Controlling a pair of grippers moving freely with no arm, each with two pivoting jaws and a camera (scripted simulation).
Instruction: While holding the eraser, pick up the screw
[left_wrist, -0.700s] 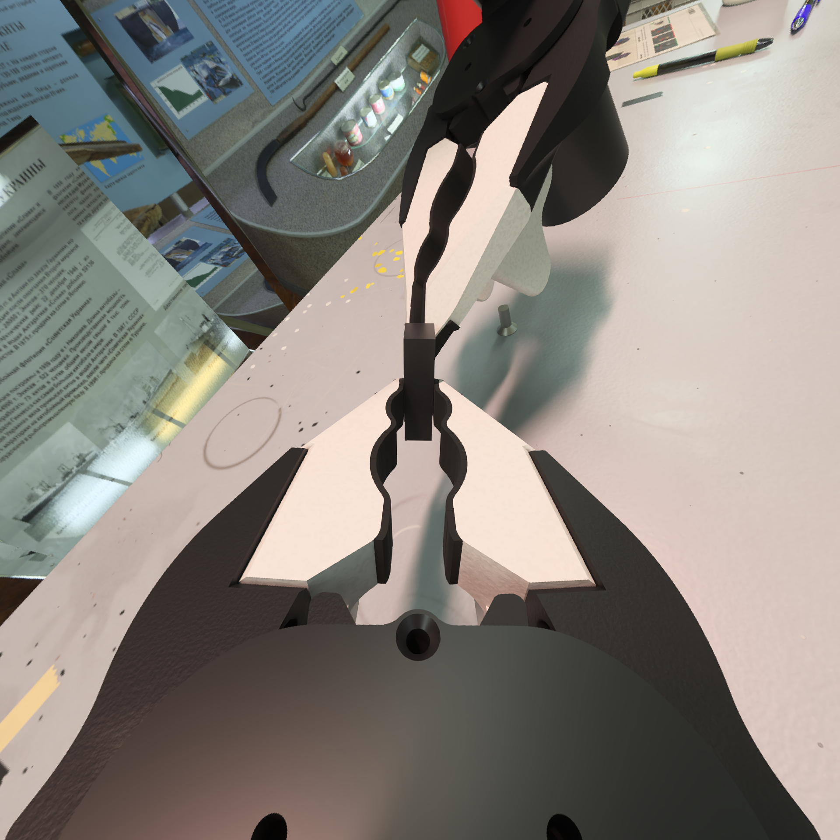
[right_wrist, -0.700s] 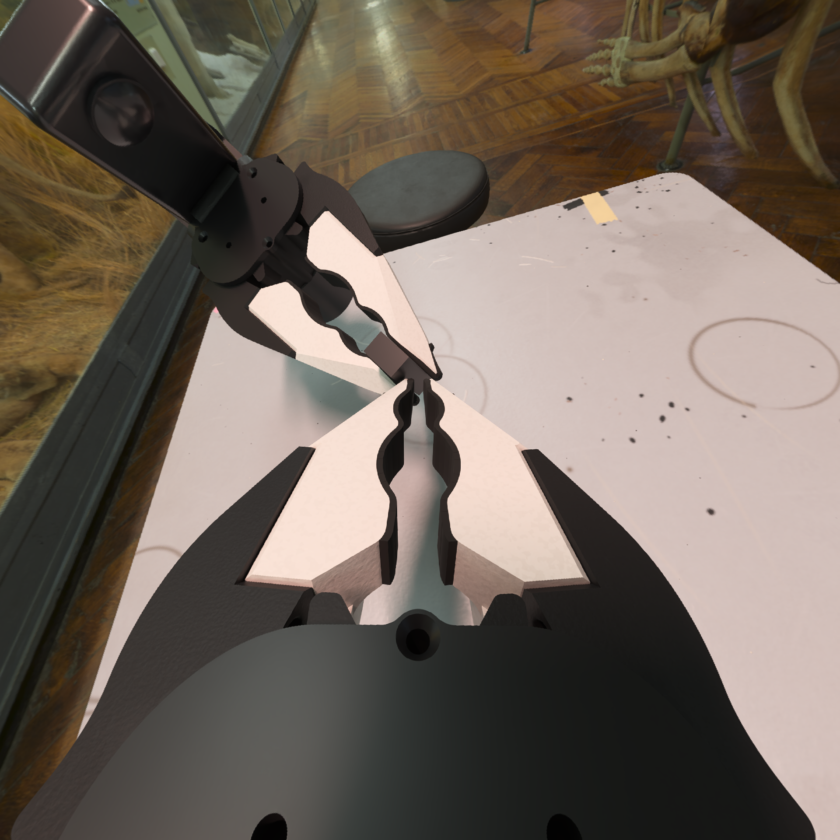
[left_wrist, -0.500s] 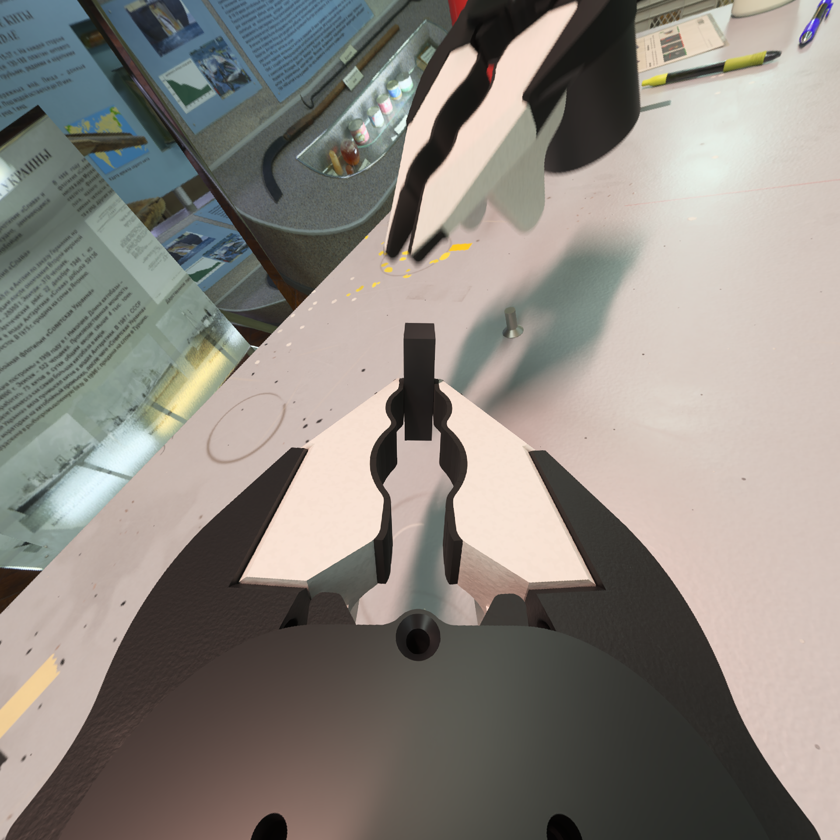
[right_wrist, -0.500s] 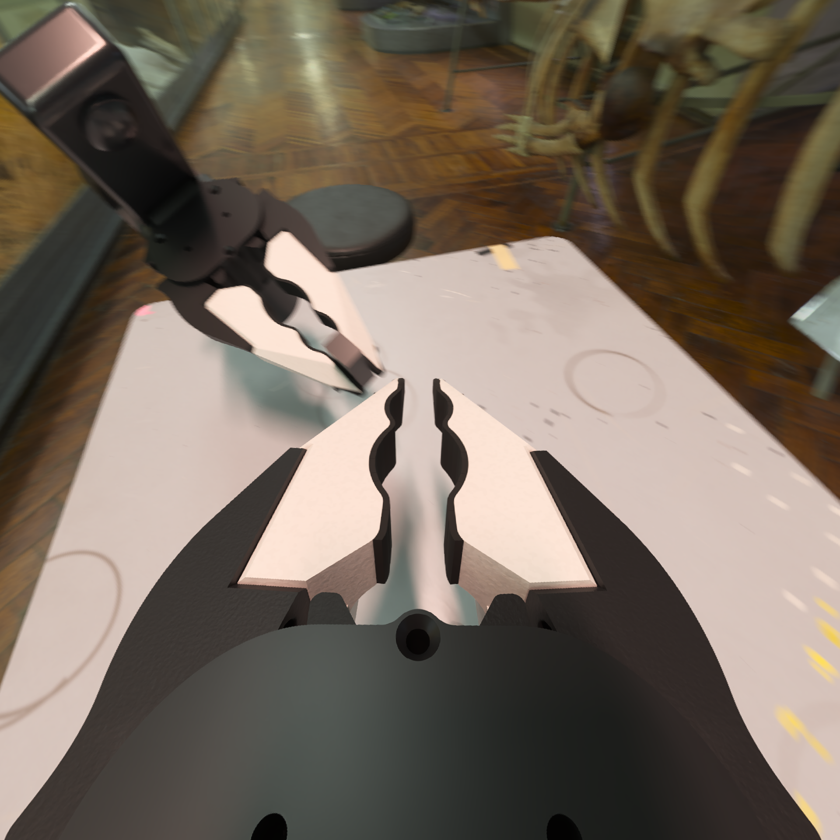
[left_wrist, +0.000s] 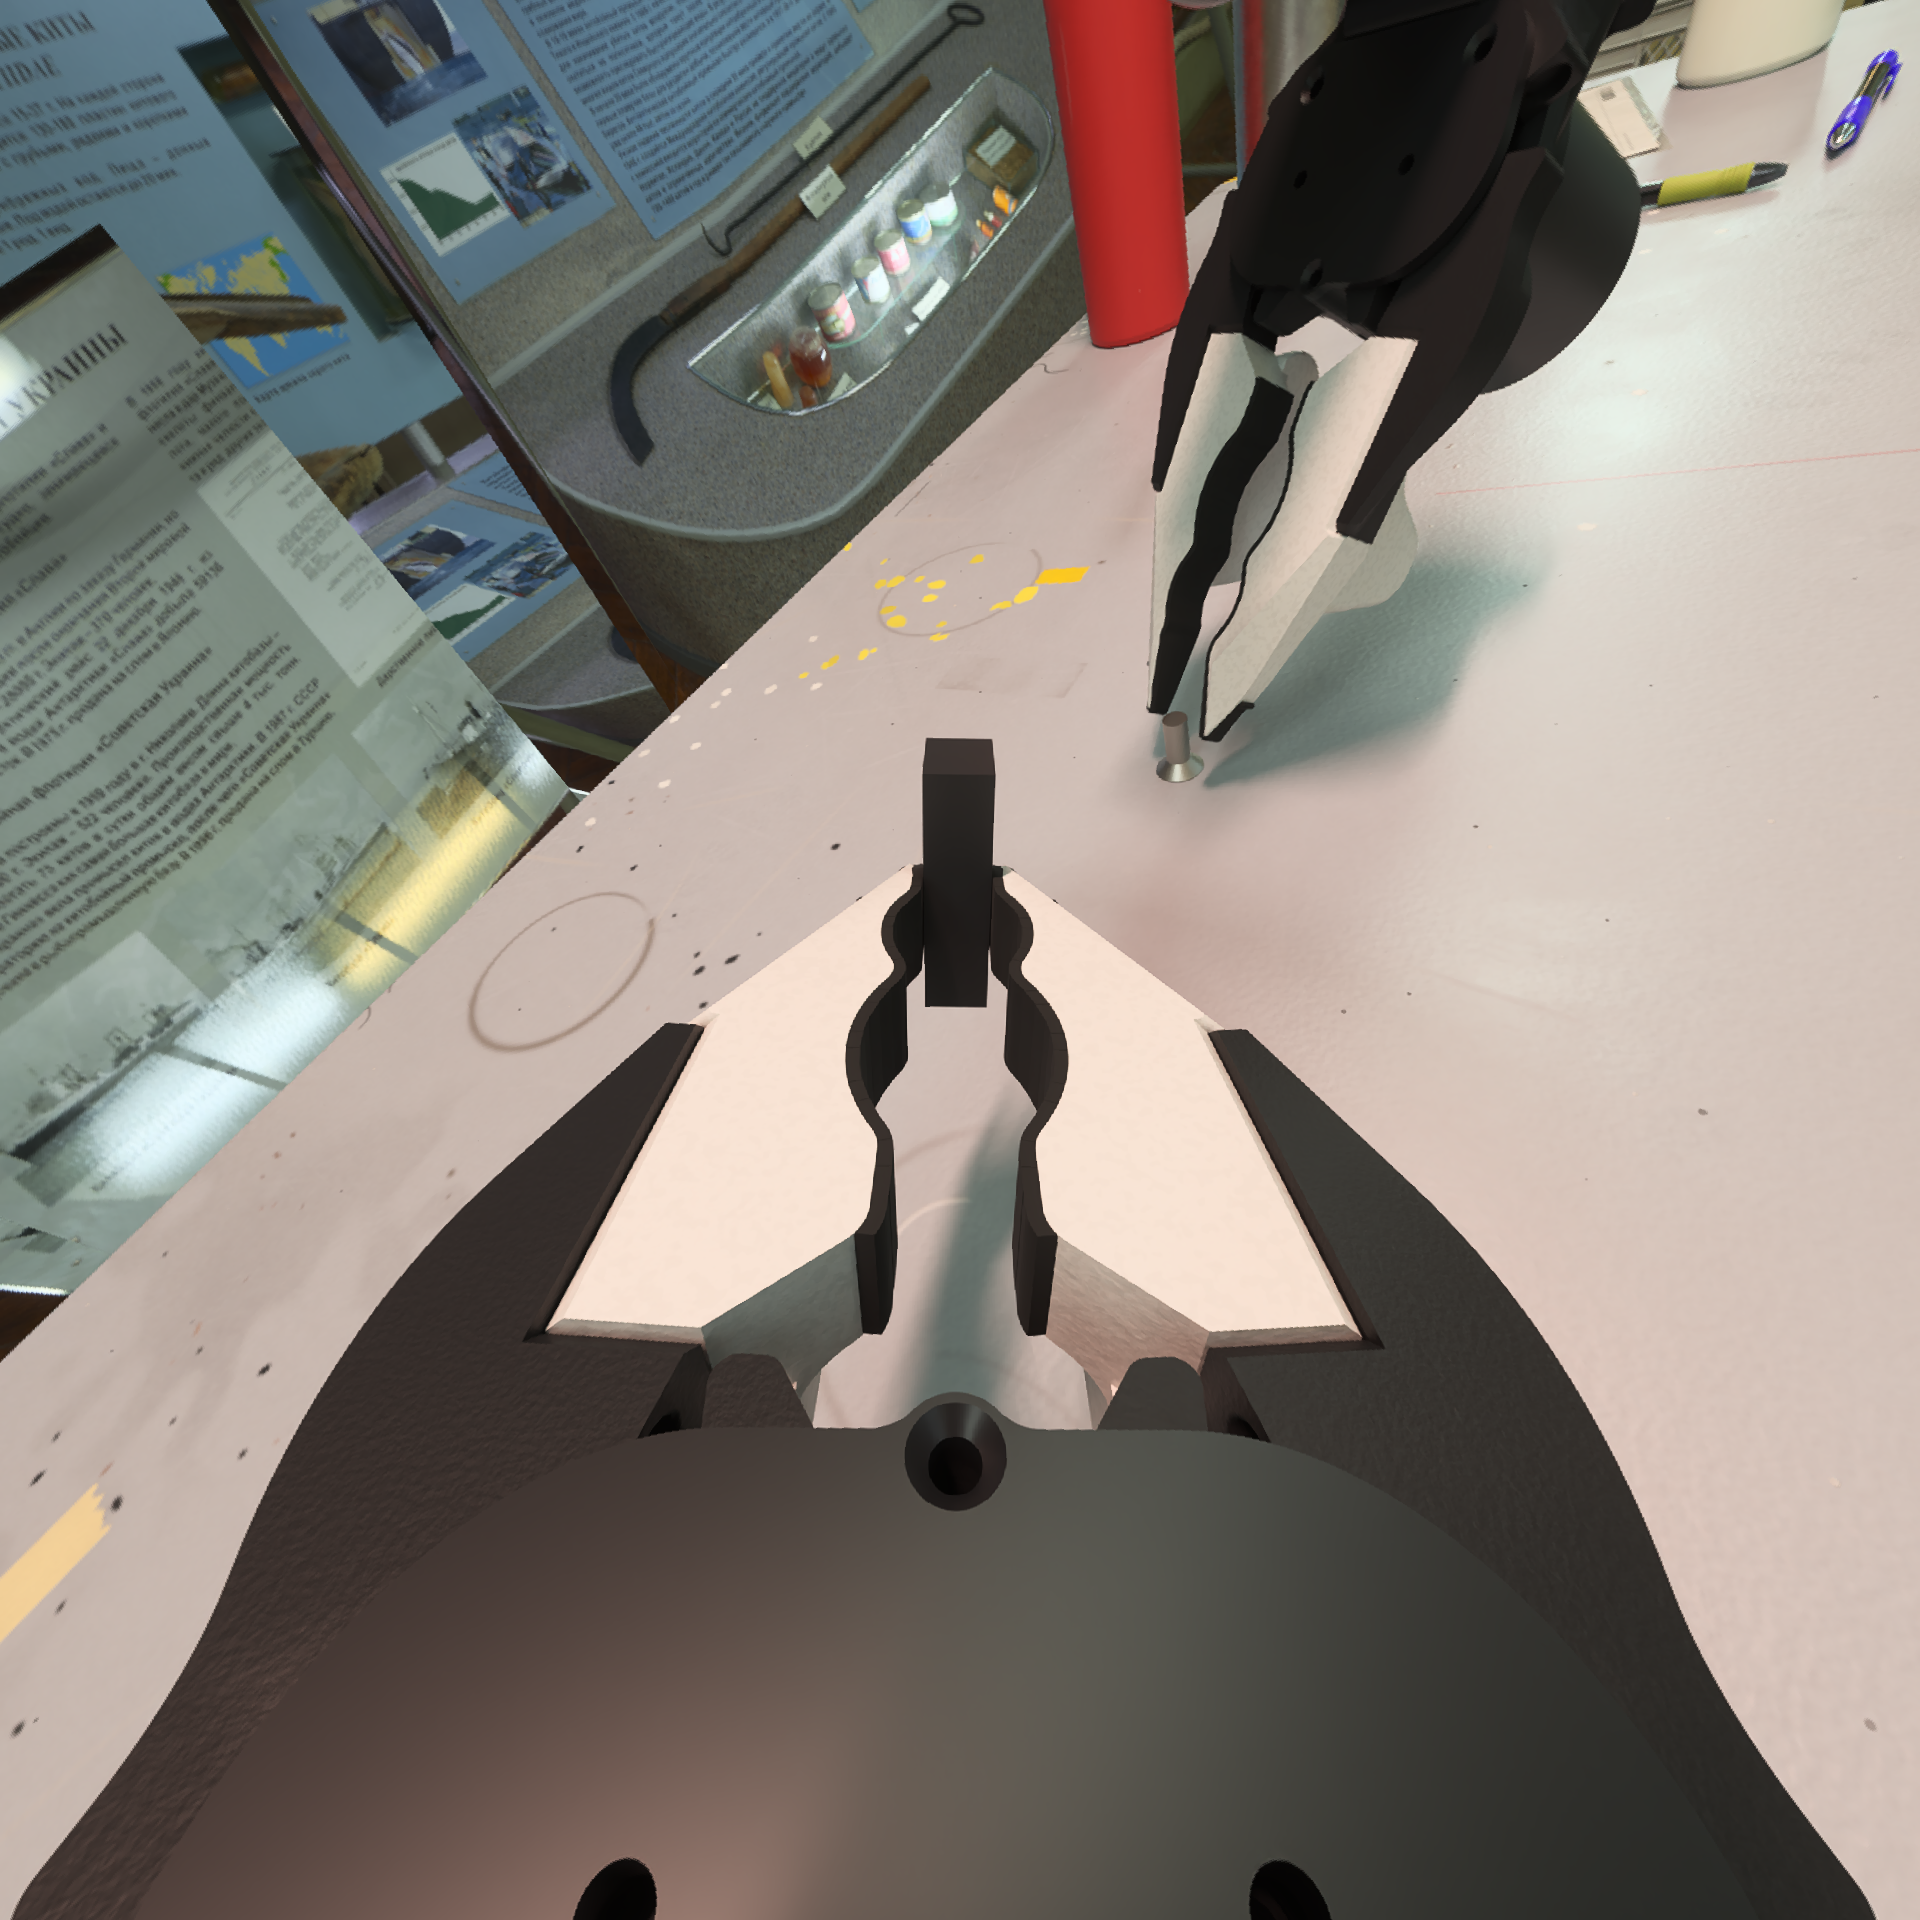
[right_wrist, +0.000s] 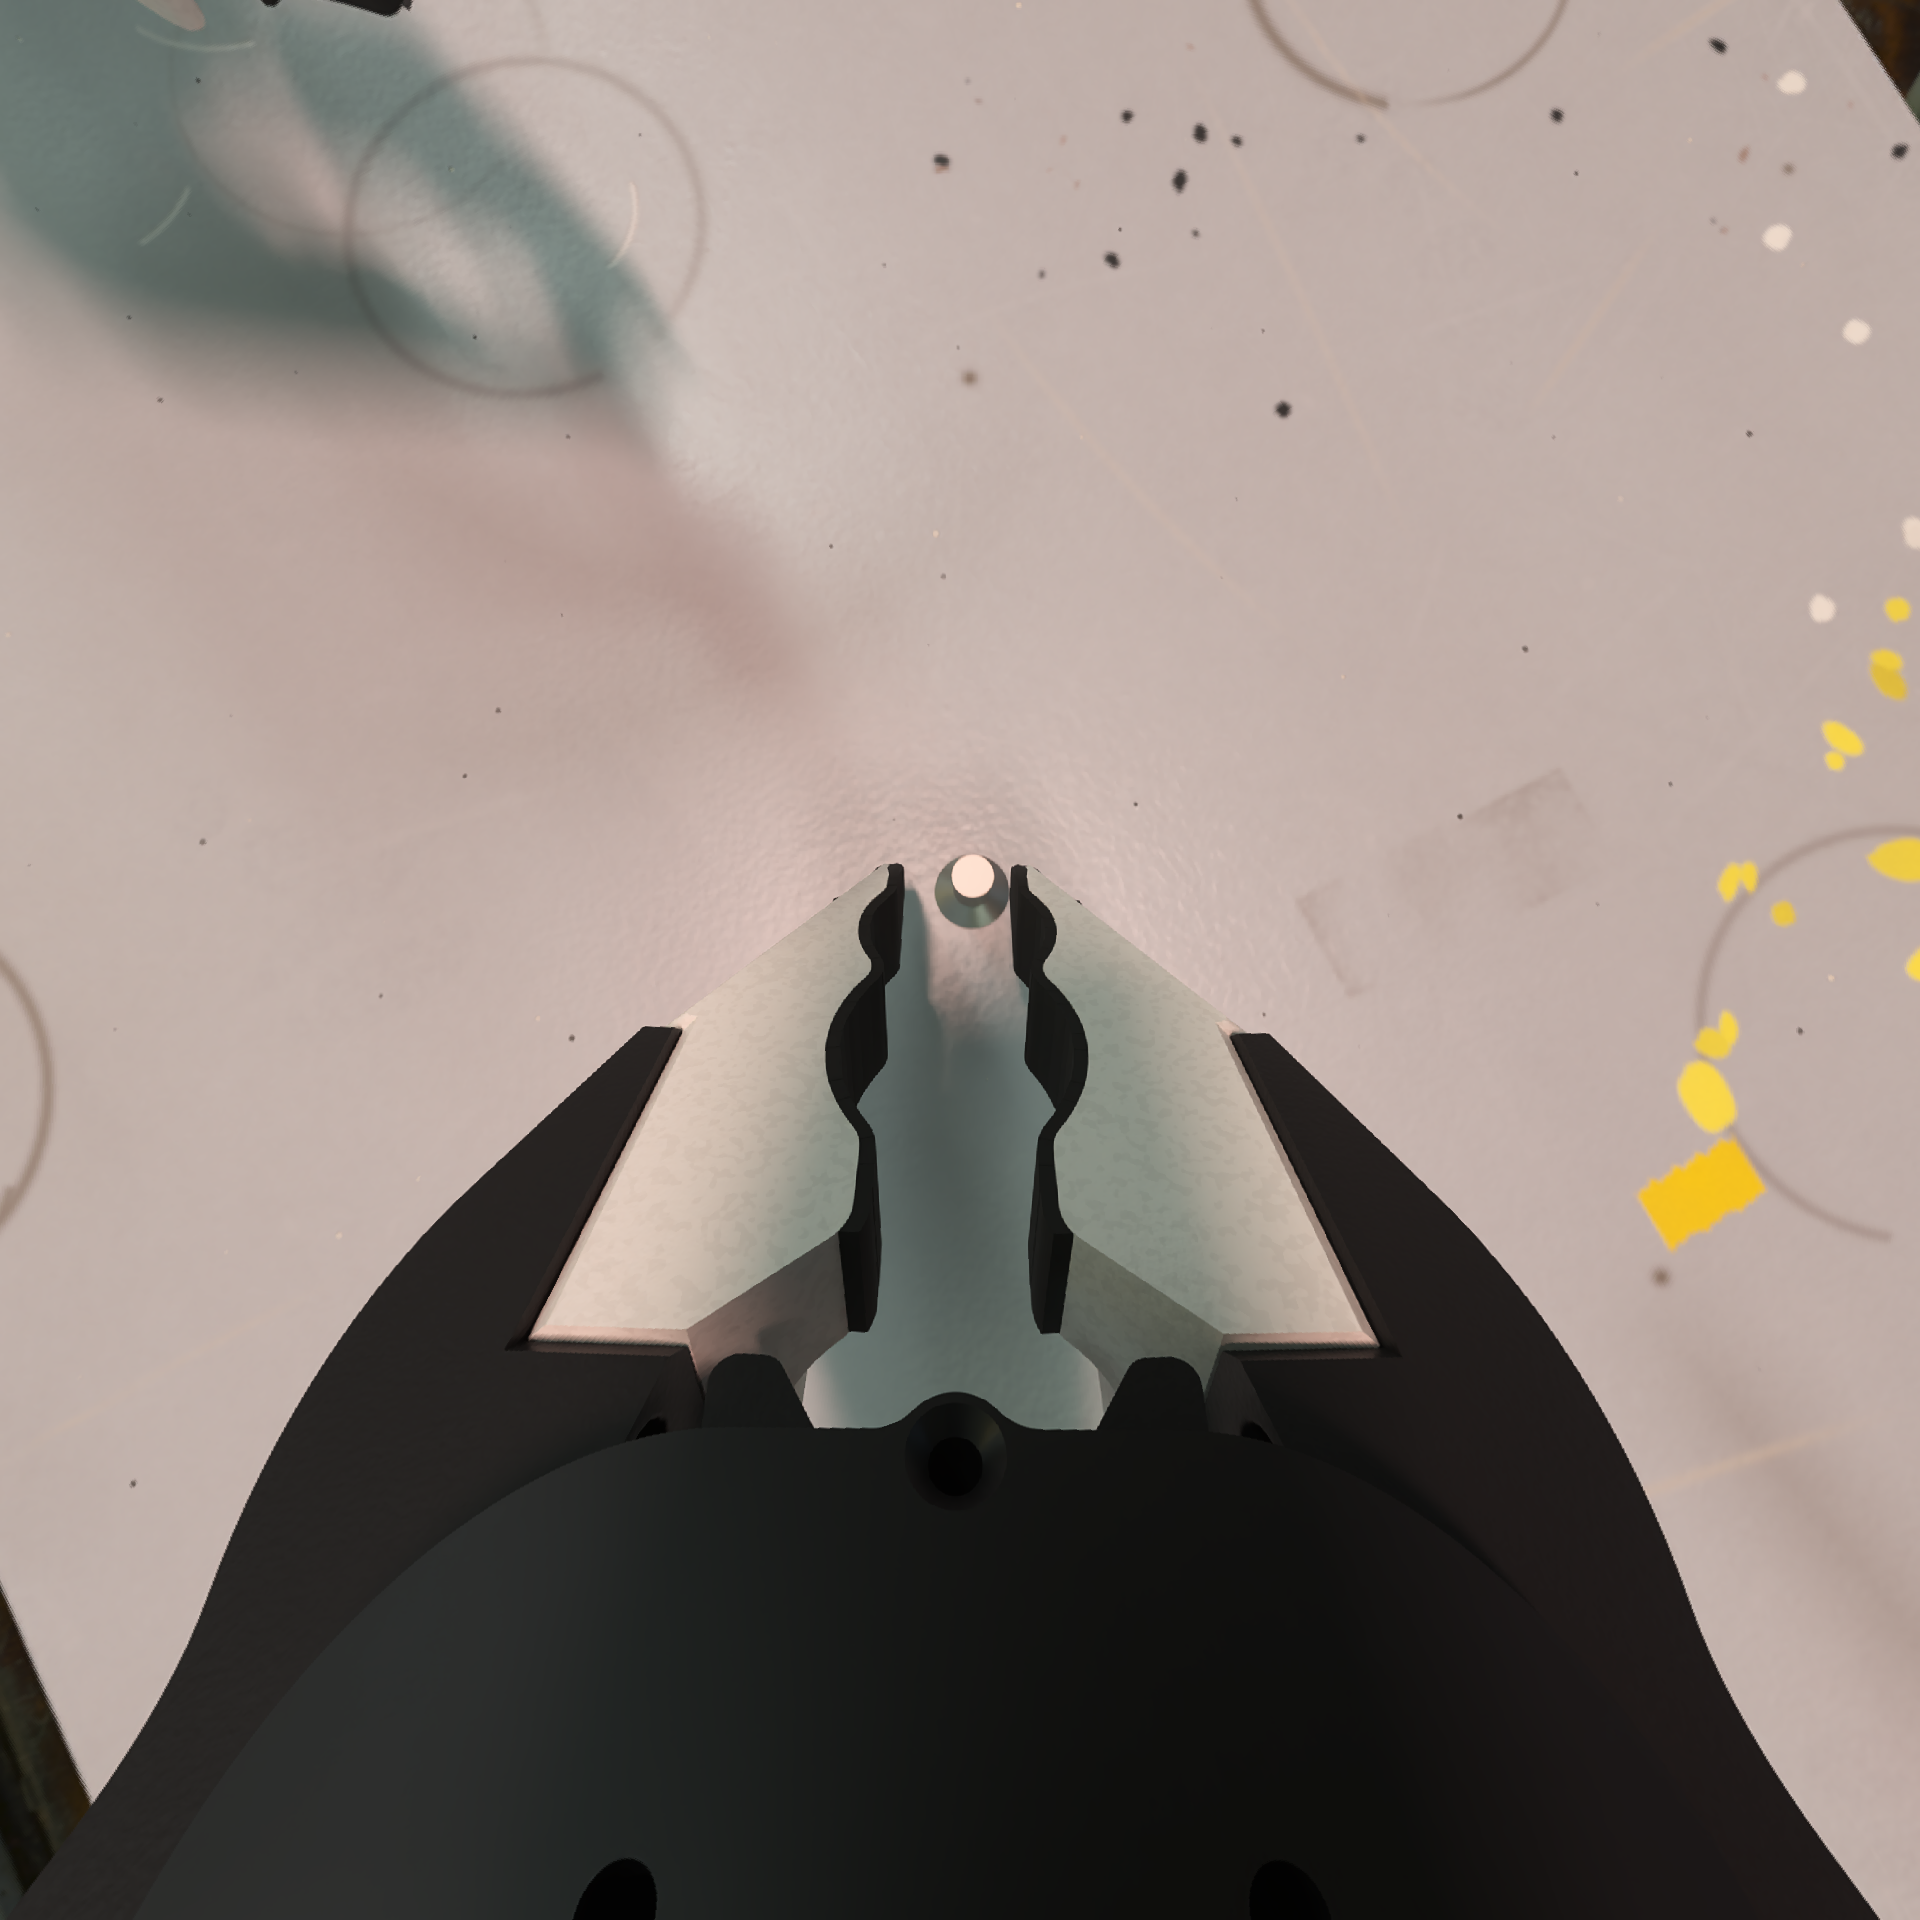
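Observation:
My left gripper is shut on a black block-shaped eraser, which sticks out forward past the fingertips above the pale table. A small grey screw stands on its head on the table, shaft up. My right gripper points straight down over it, open, with a fingertip on either side of the screw. In the right wrist view the screw sits between the open tips of the right gripper, apart from both.
A red cylinder stands at the table's far edge. A yellow-and-black pen, a blue pen and a white container lie at the far right. Yellow paint spots mark the table.
My right gripper let go of the eraser, opened, swung away to the right and came down over the screw. My left gripper keeps the eraser and has hardly moved.

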